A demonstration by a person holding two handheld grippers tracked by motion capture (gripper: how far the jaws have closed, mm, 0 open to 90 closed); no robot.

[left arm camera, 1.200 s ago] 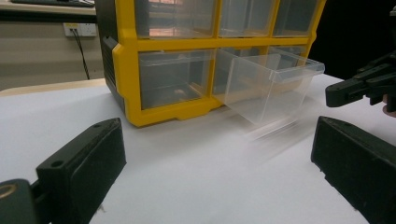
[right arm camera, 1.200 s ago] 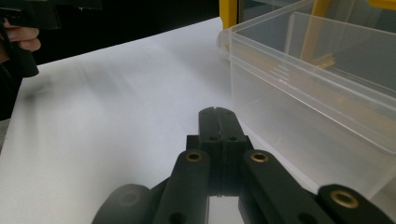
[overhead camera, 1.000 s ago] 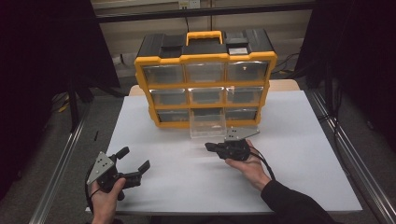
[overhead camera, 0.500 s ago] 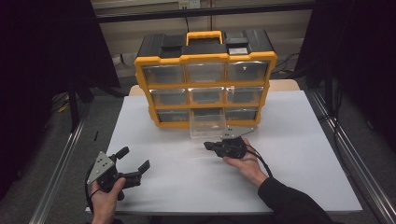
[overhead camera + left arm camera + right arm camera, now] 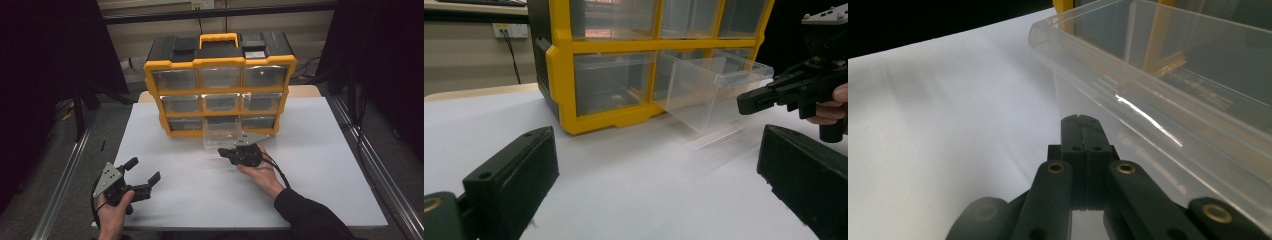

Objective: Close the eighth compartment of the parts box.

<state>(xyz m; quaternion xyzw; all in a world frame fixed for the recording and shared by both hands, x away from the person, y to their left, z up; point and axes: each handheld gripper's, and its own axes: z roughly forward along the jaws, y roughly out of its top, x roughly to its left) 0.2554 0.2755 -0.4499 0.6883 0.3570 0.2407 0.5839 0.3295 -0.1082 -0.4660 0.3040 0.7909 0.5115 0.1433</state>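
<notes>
White bench is carrying a yellow drawer cabinet at twelve o'clock, its clear drawer pulled out at the bottom middle. You are holding the right gripper just in front of that drawer, jaws pressed together on nothing. Your left gripper is resting at seven o'clock, jaws standing wide apart.

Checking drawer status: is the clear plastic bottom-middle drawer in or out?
Out: the clear plastic drawer juts from the yellow organizer cabinet over the table.
</notes>
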